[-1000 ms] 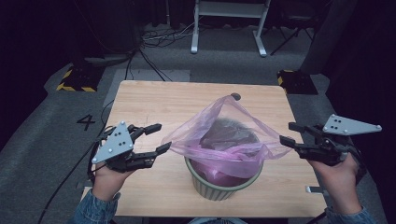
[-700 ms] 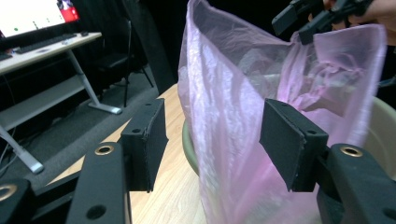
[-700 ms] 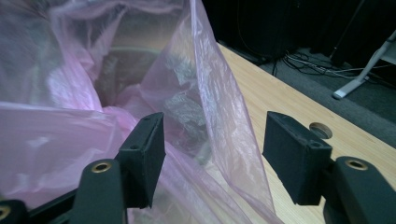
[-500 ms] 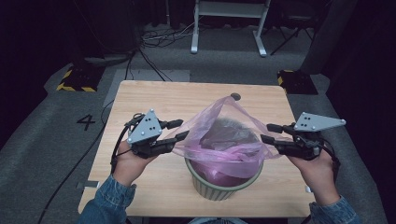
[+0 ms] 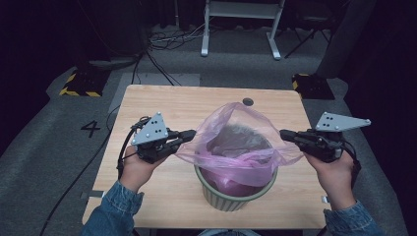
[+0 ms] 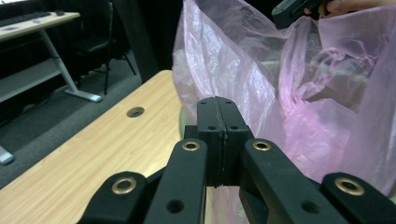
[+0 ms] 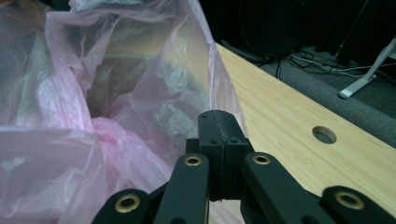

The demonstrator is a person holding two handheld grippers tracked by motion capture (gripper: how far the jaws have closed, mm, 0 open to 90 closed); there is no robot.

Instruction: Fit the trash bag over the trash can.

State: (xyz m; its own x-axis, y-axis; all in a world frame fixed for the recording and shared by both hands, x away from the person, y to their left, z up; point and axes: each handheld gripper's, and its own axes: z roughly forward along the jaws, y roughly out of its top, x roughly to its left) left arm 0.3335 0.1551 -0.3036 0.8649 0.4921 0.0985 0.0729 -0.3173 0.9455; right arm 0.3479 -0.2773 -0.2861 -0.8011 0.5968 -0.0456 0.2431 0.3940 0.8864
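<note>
Gripping opposite edges of the pink bag (image 5: 236, 147) lining the bin (image 5: 235, 194) at the table's (image 5: 162, 105) near centre, left gripper (image 5: 189, 134) and right gripper (image 5: 285, 133), jaws just closed on film, next likely spread it over the rim.

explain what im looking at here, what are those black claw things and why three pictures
A person sits at a wooden table and holds a hand-held gripper in each hand: two black jaws that pinch like tongs. The wide picture comes from a camera above the table. The other two come from small cameras riding on each gripper, looking along its jaws.

On the table stands a green bin lined with a pink bag. The left gripper and the right gripper have just closed, each pinching the bag's rim on its own side, so the bag is stretched open between them above the bin.
</note>
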